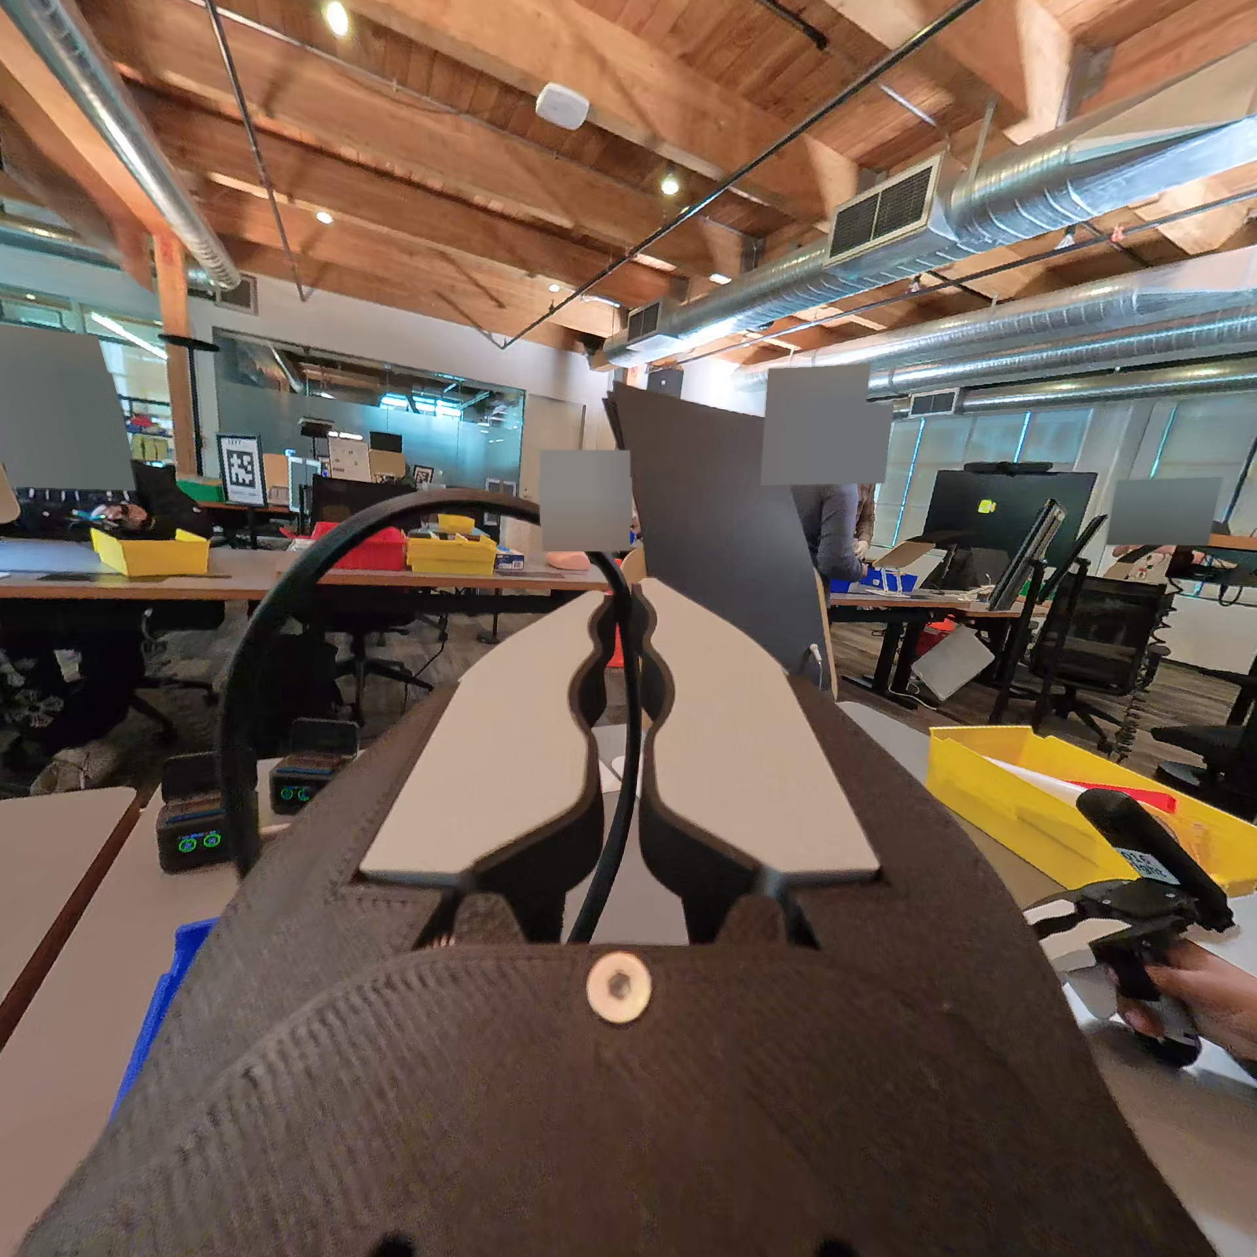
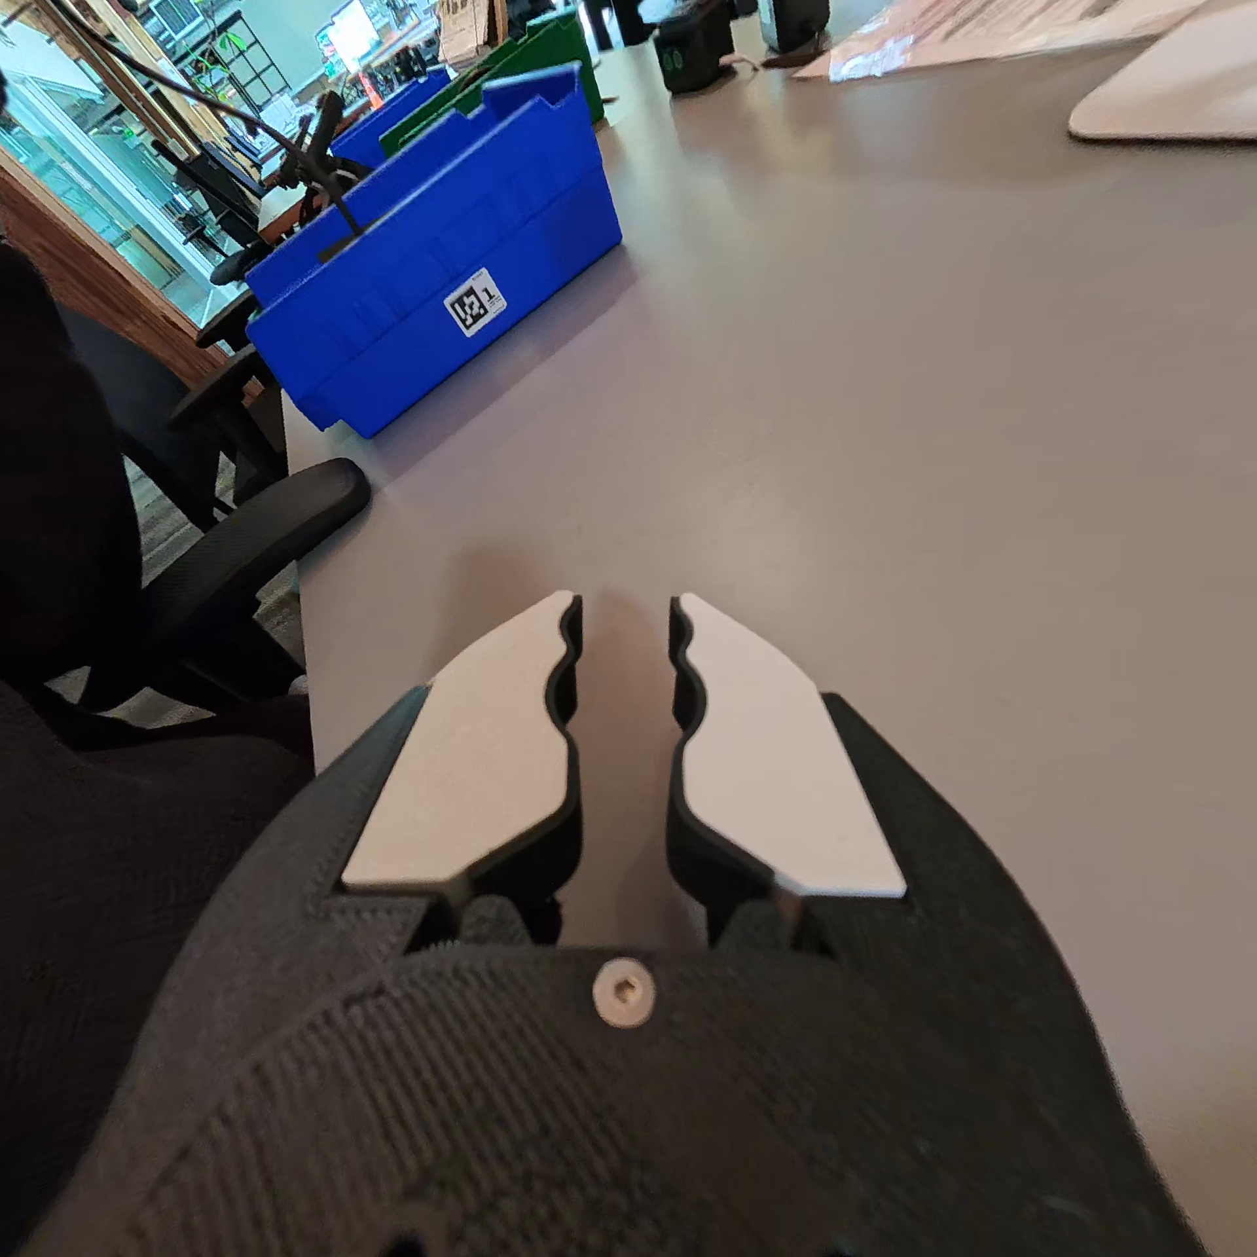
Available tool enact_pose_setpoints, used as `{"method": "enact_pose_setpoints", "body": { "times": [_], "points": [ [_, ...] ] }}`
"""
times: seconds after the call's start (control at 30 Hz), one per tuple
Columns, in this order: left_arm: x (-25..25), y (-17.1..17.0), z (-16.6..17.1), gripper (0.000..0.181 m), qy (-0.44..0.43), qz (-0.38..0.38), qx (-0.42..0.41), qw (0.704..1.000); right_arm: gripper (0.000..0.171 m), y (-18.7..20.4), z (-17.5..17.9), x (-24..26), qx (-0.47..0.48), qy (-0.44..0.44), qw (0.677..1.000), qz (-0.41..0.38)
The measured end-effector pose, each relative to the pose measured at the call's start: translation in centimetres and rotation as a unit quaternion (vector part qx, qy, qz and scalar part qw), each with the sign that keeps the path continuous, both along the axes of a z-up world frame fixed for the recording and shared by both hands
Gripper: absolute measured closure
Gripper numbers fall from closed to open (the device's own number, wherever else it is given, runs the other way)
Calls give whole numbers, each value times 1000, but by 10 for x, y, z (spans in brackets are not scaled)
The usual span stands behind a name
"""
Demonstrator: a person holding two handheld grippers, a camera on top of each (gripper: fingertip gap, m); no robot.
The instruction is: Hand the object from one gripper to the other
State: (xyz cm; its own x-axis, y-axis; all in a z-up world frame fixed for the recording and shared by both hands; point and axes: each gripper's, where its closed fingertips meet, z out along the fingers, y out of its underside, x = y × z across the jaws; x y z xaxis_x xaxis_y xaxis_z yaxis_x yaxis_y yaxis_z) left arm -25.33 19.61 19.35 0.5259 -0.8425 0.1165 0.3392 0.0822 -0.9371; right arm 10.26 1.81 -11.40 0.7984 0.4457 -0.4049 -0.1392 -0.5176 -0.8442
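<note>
Headband (image 1: 381, 537) clamped in left gripper (image 1: 622, 598), raised.
Right gripper (image 2: 626, 605), fingers apart over the counter (image 2: 884, 408), should meet the free arc before release.

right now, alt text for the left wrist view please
The left gripper is shut on a thin black headband that arches up to the left. Lower right, the right gripper waits near a yellow bin.

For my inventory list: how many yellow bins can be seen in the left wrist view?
3. One yellow bin lies near on the right; one on the far table at left; one at that table's middle. Others may be hidden.
</note>
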Motion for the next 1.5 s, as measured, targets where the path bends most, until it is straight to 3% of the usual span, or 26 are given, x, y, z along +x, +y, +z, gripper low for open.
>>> {"method": "enact_pose_setpoints", "body": {
  "times": [0.17, 0.47, 0.67, 0.83, 1.0, 1.13, 1.2, 1.33, 1.5],
  "points": [
    [4, -18, 13, 177, -8, -16, 18, 1000, 143, 16, 27, -38, 64, -54, 996, 45],
    [5, -21, 15, 177, -13, -19, 19, 1000, 138, 91, 109, -199, 212, -125, 944, 221],
    [6, -20, 15, 177, -20, -30, 18, 999, 132, 160, 120, -282, 234, -148, 924, 263],
    [7, -19, 15, 177, -30, -45, 14, 998, 130, 186, 118, -334, 218, -154, 918, 292],
    [0, -21, 20, 177, -60, -64, 14, 996, 130, 202, 114, -361, 198, -165, 920, 295],
    [-9, -24, 25, 177, -82, -72, 17, 994, 164, 205, 112, -371, 210, -196, 910, 299],
    [-14, -25, 27, 176, -94, -74, 19, 993, 165, 203, 118, -372, 221, -199, 907, 299],
    [-31, -17, 29, 175, -134, -50, 12, 990, 166, 205, 154, -366, 255, -175, 910, 276],
    [-62, -1, 26, 172, -161, 36, 0, 986, 166, 216, 234, -343, 290, -109, 920, 241]
  ]
}}
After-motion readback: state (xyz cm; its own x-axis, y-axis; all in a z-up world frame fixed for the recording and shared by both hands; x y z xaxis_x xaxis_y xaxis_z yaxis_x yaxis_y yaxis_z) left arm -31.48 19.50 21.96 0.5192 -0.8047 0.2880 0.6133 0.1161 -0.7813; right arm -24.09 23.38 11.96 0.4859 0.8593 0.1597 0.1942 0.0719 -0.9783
